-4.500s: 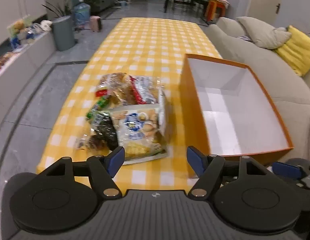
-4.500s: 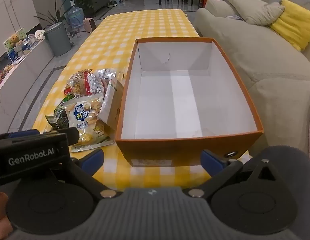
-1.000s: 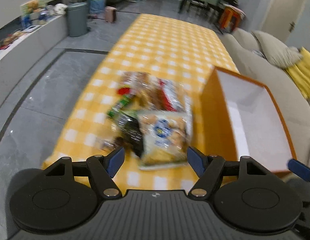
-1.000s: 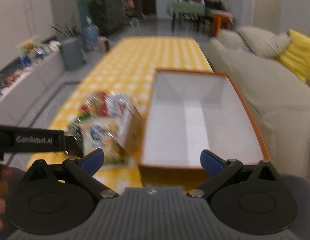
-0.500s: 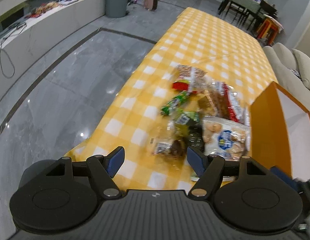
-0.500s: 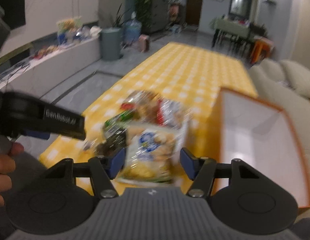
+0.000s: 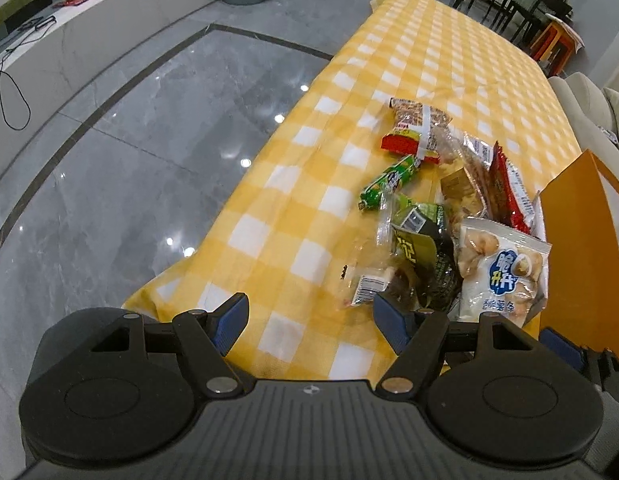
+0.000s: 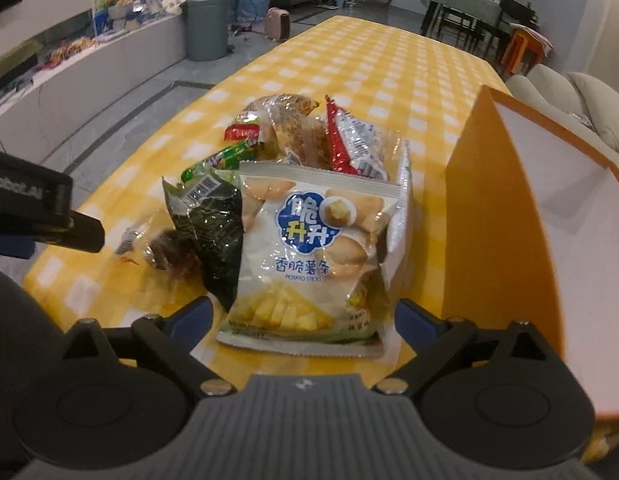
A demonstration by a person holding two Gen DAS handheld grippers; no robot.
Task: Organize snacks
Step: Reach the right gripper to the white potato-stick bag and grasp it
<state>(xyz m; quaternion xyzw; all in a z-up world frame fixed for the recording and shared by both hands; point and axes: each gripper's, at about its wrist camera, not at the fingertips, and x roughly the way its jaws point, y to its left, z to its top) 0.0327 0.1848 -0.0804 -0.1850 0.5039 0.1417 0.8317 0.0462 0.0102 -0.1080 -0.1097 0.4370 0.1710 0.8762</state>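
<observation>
Both claws have swung off the orange box and onto the snack pile since a few seconds back, when the right one was staring straight down into the empty box. So the aiming part looks done and the first pick is about to start, I'd guess.

Right claw is spread wide, nothing in it, sitting low at the near edge of the desk. Its two blue tips bracket the bottom edge of the potato sticks bag, which lies flat on top at the front of the heap. Can't tell if the tips touch the bag yet; looks like they're just short of it. That bag seems the obvious first grab, and the box is right beside it on the right, so it's a short hop over the wall.

Left claw is also spread and empty, hovering off the left-front corner of the pile. Its right tip is near the clear packet with the barcode label and the dark green seaweed bag. Further back there's a green roll, a red-ended peanut pack and a red-and-clear wrapper leaning by the box.

Nothing's in the box so far, so the whole pile is left to do.
</observation>
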